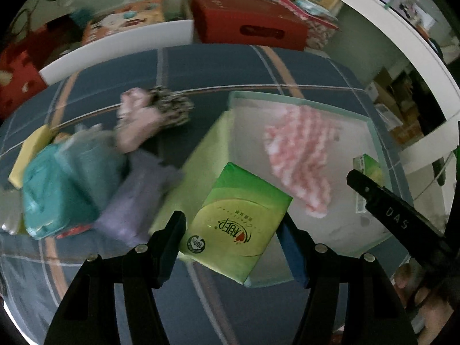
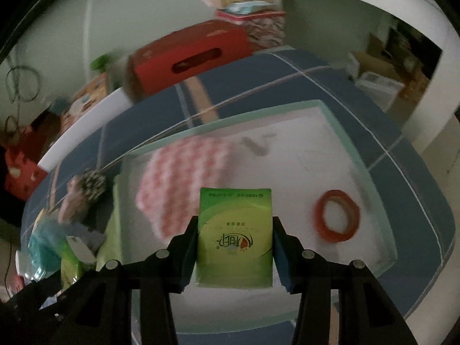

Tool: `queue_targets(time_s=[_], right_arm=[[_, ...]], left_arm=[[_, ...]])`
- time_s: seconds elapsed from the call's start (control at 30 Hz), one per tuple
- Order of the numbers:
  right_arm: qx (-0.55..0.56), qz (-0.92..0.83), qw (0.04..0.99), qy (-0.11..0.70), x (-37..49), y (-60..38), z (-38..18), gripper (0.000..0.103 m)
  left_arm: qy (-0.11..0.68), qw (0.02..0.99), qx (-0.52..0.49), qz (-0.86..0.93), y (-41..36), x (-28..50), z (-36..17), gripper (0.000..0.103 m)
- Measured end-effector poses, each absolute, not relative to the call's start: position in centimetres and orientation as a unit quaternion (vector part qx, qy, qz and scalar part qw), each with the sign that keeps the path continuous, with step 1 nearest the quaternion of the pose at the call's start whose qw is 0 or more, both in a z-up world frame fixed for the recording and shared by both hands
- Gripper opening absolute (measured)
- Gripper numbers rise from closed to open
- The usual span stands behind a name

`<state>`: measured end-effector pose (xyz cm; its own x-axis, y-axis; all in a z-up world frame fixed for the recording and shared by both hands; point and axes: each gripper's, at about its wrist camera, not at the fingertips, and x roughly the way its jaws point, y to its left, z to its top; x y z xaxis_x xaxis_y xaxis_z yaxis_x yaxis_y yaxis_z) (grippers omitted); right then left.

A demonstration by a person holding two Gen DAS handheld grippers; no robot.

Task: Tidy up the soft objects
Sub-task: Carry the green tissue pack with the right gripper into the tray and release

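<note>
My left gripper (image 1: 231, 217) is shut on a green tissue pack (image 1: 238, 218), tilted over the near left corner of a shallow green bin (image 1: 290, 95) with a white floor. My right gripper (image 2: 235, 220) is shut on a second green tissue pack (image 2: 235, 238), upright above the bin's (image 2: 342, 126) floor. A pink-and-white cloth (image 1: 299, 158) (image 2: 184, 178) lies in the bin. One of the right gripper's fingers (image 1: 388, 210) shows at the right edge of the left wrist view.
The bin sits on a blue plaid bedcover (image 1: 218, 66). Left of it lies a pile: a teal pack (image 1: 57, 189), purple cloth (image 1: 135, 198), pink cloth (image 1: 138, 120). An orange tape ring (image 2: 336, 218) lies in the bin. A red box (image 1: 247, 20) stands behind.
</note>
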<state>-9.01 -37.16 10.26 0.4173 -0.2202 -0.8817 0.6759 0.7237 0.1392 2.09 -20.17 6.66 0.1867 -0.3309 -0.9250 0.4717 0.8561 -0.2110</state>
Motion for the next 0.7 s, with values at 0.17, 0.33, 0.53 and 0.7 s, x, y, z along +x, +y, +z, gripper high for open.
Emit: queue_targets(time_s=[0.17,0.33,0.53,0.7], right_arm=[[0.266,-0.302,0.791,0.461,-10.0,-39.3,9.4,0.050],[0.275,-0.322,0.779,0.462,-10.7,-40.5,9.0,0.050],[0.278,-0.332,0.775,0.460,-11.2,-41.0,8.9,0.050],[0.268,-0.340,0.771,0.467,-11.2,-41.0,8.7,0.050]], left_arm=[[0.570,0.767,0.082,-0.284,-23.2,1.5,6.0,0.066],[0.568,0.759,0.103,-0.300,-24.7,0.4,4.9,0.066],[0.562,0.752,0.110,-0.326,-25.8,-0.7,4.4,0.066],[0.567,0.747,0.118,-0.327,-26.4,-0.8,3.5,0.067]])
